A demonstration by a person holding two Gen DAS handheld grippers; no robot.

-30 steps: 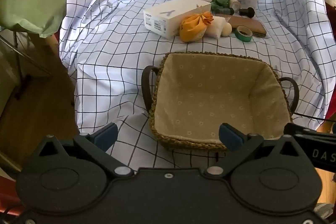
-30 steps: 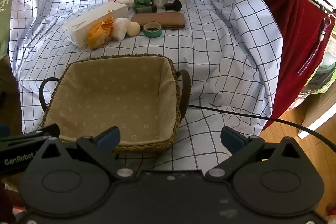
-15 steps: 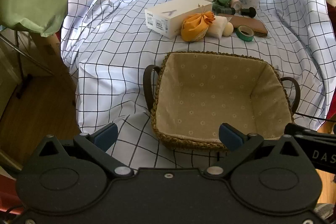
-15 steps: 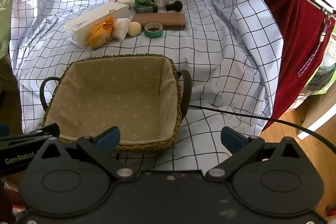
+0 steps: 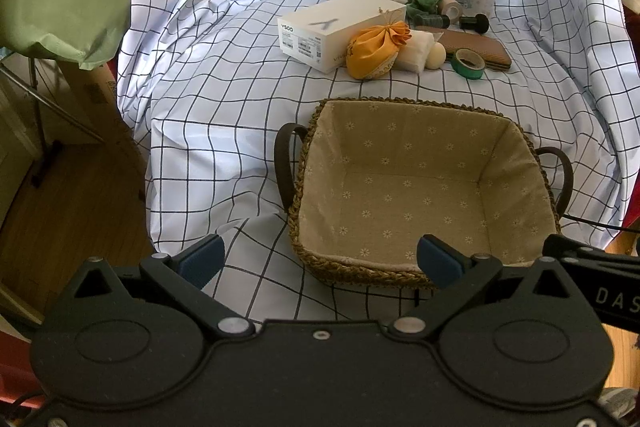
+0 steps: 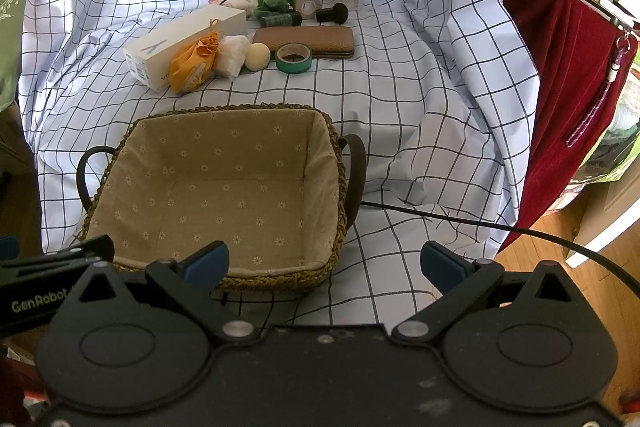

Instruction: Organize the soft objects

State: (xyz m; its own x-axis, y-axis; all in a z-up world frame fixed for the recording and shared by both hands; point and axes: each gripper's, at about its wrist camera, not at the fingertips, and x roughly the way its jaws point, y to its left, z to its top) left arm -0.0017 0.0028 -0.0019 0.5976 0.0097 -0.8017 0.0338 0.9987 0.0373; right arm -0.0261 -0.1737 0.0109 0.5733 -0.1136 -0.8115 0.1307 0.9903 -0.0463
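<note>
Tools hang wide and empty at the near edge of the checked cloth (image 5: pixel 224 131): the left tool (image 5: pixel 318 261) before the lined wicker basket (image 5: pixel 352 273), the right tool (image 6: pixel 324 263) by its right corner. Beyond the basket lie an orange pouch (image 6: pixel 192 65), white wad (image 6: pixel 232 57), green plush (image 6: pixel 272 1) and white box (image 5: pixel 336 31), clustered together.

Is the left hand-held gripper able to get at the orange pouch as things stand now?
Probably yes. The left hand-held gripper is open and empty, and the orange pouch lies exposed beyond the basket; only the white box touches its far side.
</note>
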